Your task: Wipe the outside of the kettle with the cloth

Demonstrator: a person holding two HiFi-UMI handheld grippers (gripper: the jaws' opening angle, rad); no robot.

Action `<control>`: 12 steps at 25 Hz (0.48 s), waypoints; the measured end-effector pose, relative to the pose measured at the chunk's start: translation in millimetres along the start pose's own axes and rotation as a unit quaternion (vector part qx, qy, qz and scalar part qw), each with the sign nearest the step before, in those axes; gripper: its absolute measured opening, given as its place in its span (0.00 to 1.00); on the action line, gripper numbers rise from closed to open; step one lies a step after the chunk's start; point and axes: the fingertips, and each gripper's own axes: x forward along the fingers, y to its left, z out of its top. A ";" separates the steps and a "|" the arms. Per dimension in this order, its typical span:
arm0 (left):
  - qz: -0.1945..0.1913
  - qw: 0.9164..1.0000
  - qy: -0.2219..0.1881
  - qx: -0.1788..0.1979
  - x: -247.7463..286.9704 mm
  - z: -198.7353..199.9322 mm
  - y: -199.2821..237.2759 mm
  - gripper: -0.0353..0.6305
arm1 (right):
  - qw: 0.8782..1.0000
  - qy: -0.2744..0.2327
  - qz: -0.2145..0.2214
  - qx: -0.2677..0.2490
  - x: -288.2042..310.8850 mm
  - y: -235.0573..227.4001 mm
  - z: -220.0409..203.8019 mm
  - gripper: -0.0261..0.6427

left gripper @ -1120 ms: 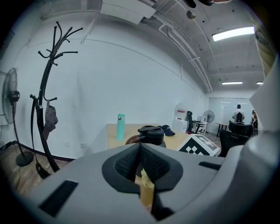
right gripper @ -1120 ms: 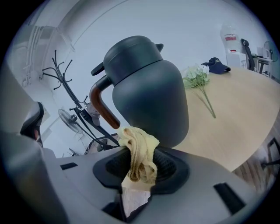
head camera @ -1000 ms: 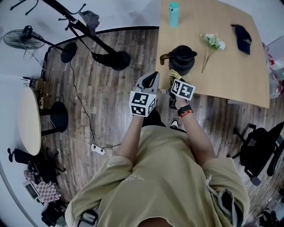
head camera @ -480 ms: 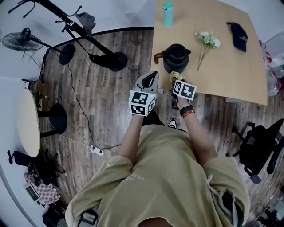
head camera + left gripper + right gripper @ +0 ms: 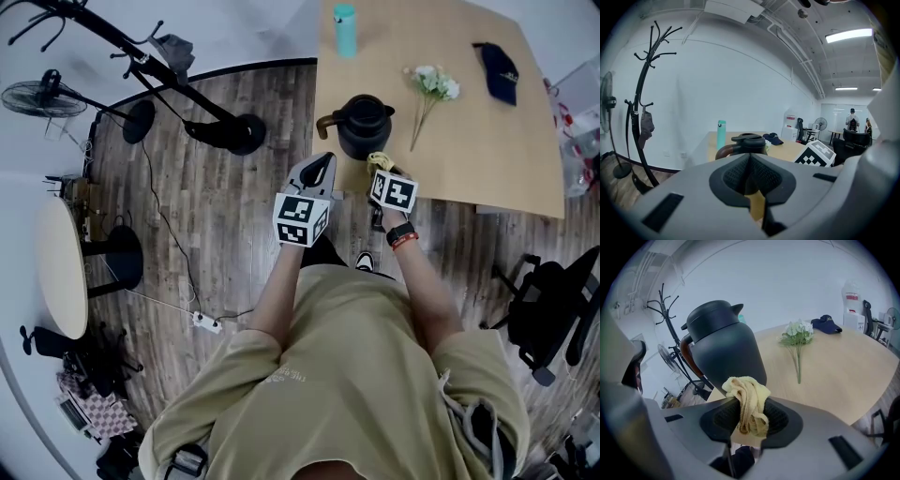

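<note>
Kettle (image 5: pixel 364 127) single, one cloth (image 5: pixel 747 401) in right gripper (image 5: pixel 749 423)

Dark kettle, yellow cloth
The brown-handled kettle (image 5: pixel 364 127) stands upright near the worktop (image 5: pixel 469 141) edge; the bunched pale-yellow cloth (image 5: pixel 749 401) is pinched in the right gripper (image 5: pixel 750 419) jaws, just before it.
</note>
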 end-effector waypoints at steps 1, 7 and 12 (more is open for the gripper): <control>0.000 1.000 0.000 0.000 2.0 0.6 0.0 0.09 | 1.000 -0.002 -0.004 -0.005 -0.1 -2.8 2.3 0.25; -0.006 1.000 0.002 -0.001 14.9 2.6 -3.6 0.09 | 0.999 -0.013 -0.029 -0.044 1.4 -21.7 18.6 0.25; -0.011 1.000 0.006 -0.002 25.4 -0.2 -6.9 0.09 | 0.998 -0.012 -0.032 -0.060 13.1 -38.6 35.3 0.25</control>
